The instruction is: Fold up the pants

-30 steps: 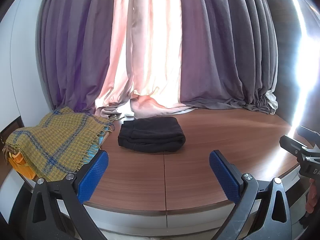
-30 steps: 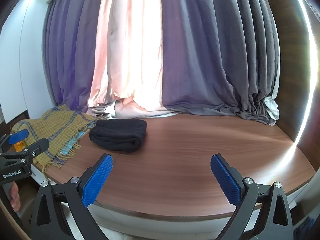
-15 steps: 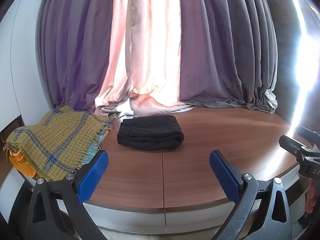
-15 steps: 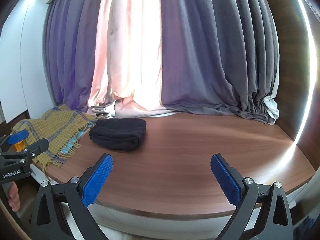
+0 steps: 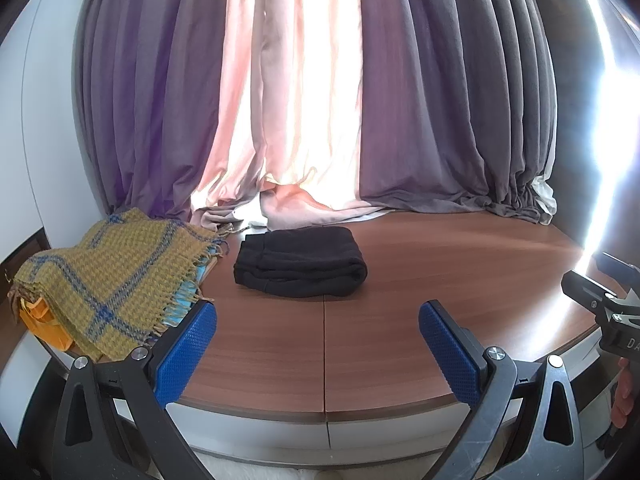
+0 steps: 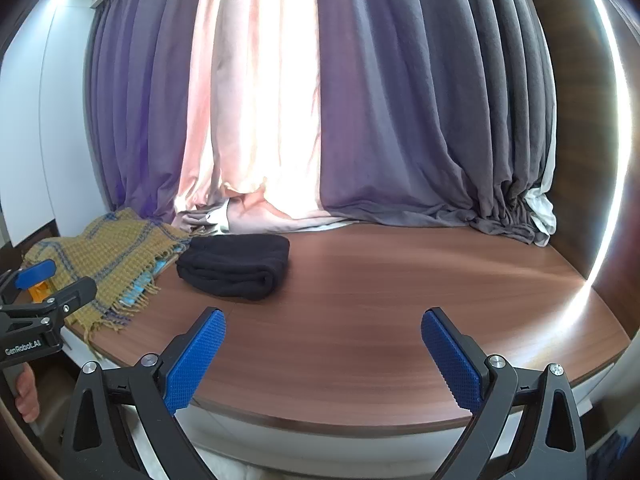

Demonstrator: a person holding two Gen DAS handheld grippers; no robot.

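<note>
Already folded, black pants (image 5: 300, 262) sit mid-frame on bench (image 5: 440, 280), long axis left-right, well beyond both claws; left claw (image 5: 318, 354) nearer, right claw (image 6: 322, 358) too, both wide open, empty.

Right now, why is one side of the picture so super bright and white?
In the left wrist view, glare washes out the right edge beside the table; in the right wrist view, it is only a thin bright strip. In both, the pink curtain glows from light behind, while the black pants stay dark.
</note>
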